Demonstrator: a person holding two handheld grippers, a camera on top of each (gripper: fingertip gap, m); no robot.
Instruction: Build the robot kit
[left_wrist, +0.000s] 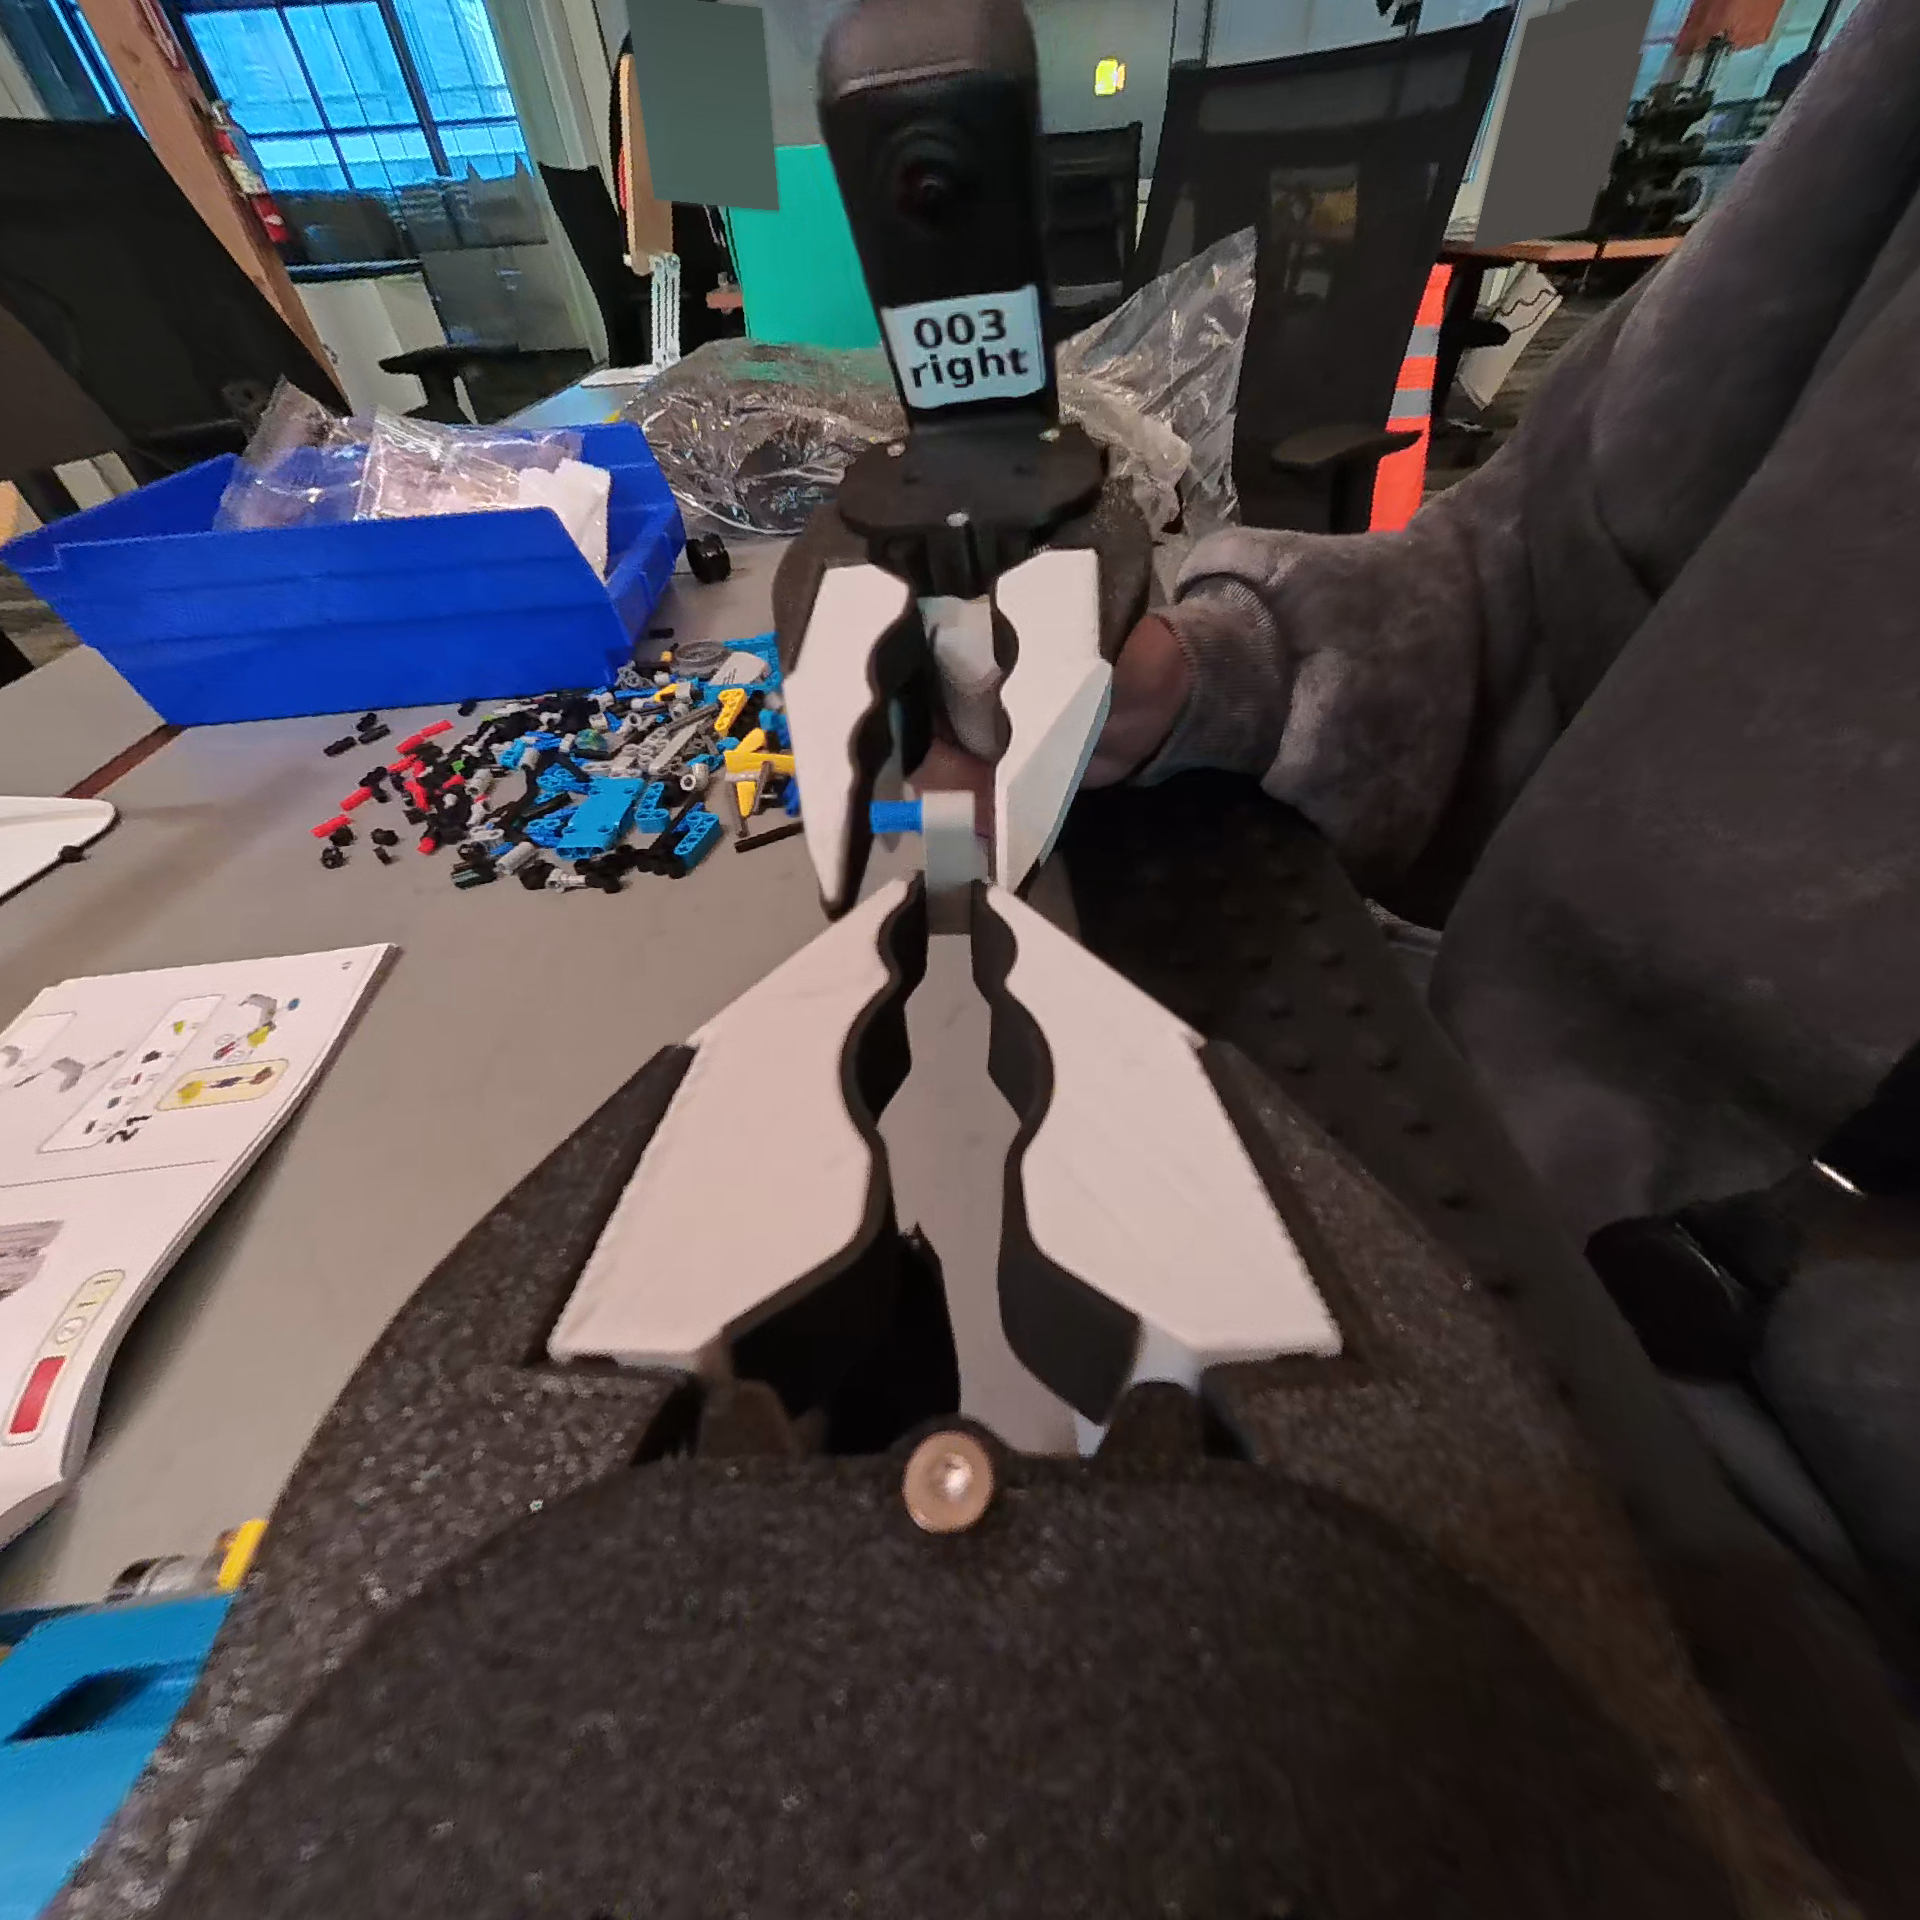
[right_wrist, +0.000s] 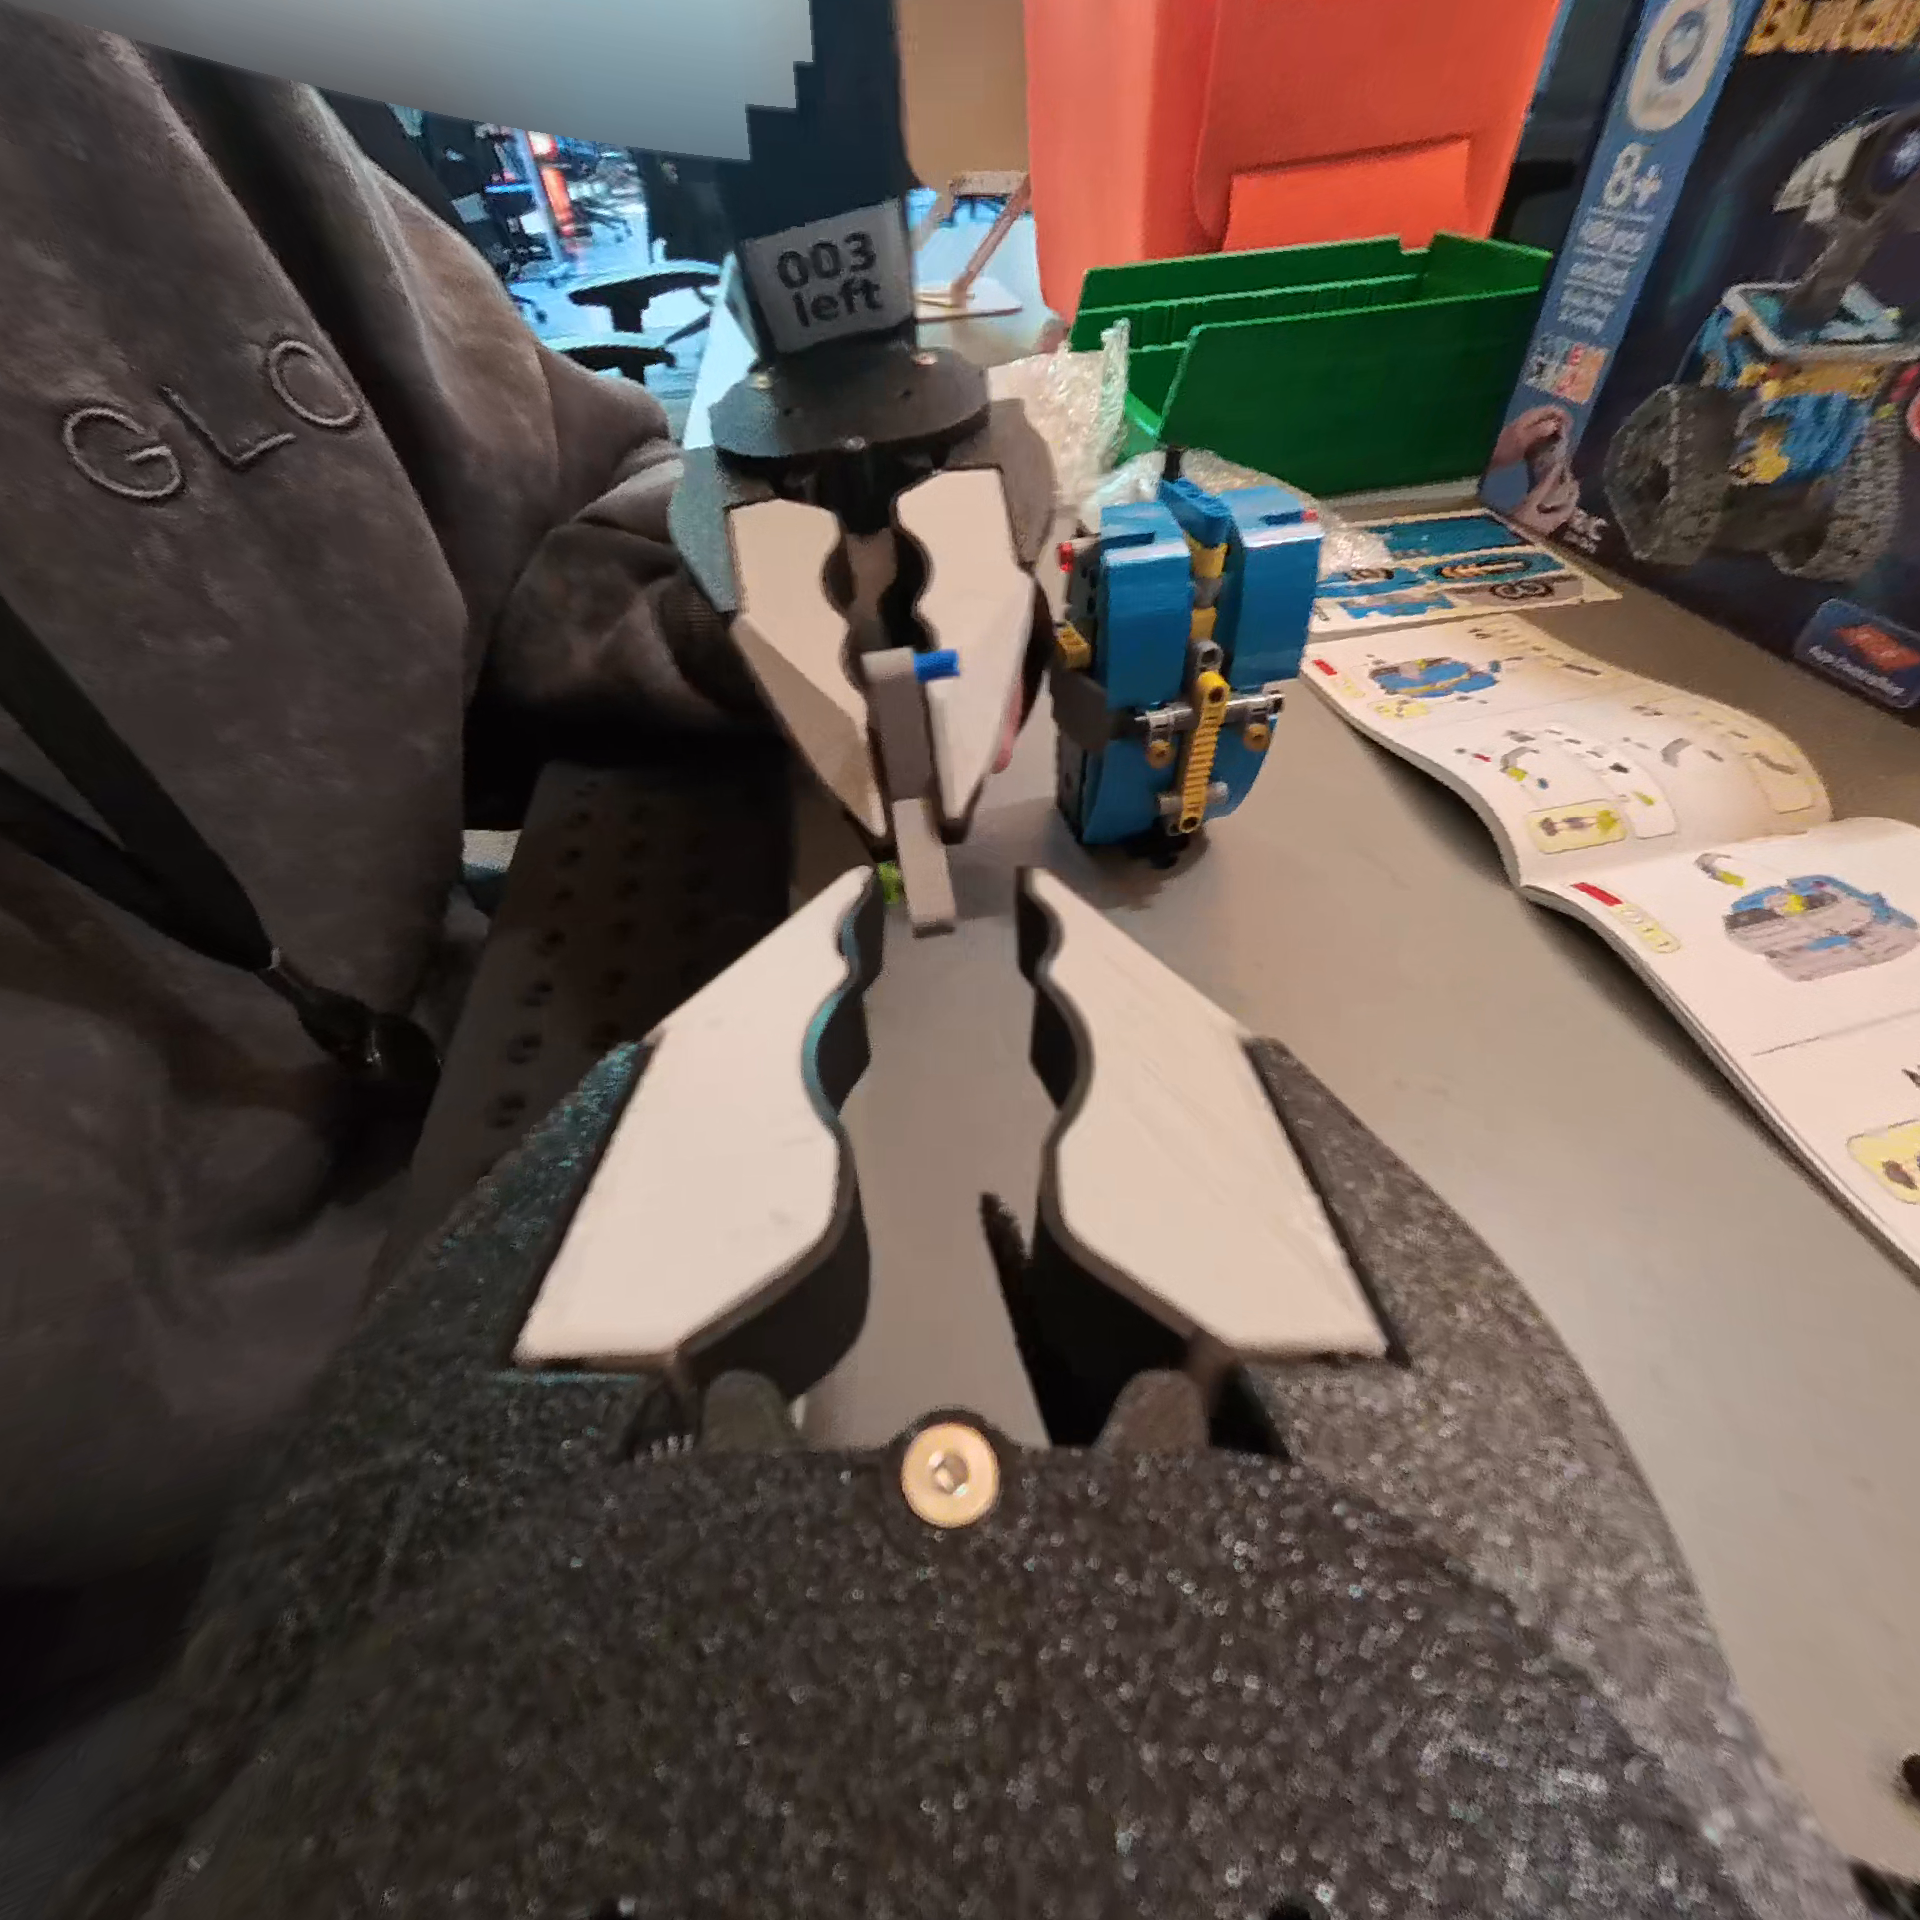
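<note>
Two grippers face each other tip to tip above a grey table (left_wrist: 499, 1039). The left gripper (left_wrist: 948, 888) has its fingers drawn together and clamped on one pale grey beam (left_wrist: 950, 844), which carries one blue pin (left_wrist: 896, 817) sticking out sideways. In the right wrist view the same beam (right_wrist: 914, 790) hangs down from the left gripper (right_wrist: 914, 821), its lower end reaching between the tips of the right gripper (right_wrist: 945, 883), whose two fingers stand apart with a clear gap and hold nothing.

One blue storage bin (left_wrist: 343, 603) with clear bags sits at the far left of the table, and one loose pile of small bricks (left_wrist: 582, 779) in blue, black, red and yellow lies in front of it, too many to count. One open instruction booklet (left_wrist: 156, 1101) lies nearer.

From the right wrist view, one partly built blue model (right_wrist: 1174, 665) stands upright just beside the left gripper. One green bin (right_wrist: 1309, 374) and one printed toy box (right_wrist: 1745, 343) stand behind it.
</note>
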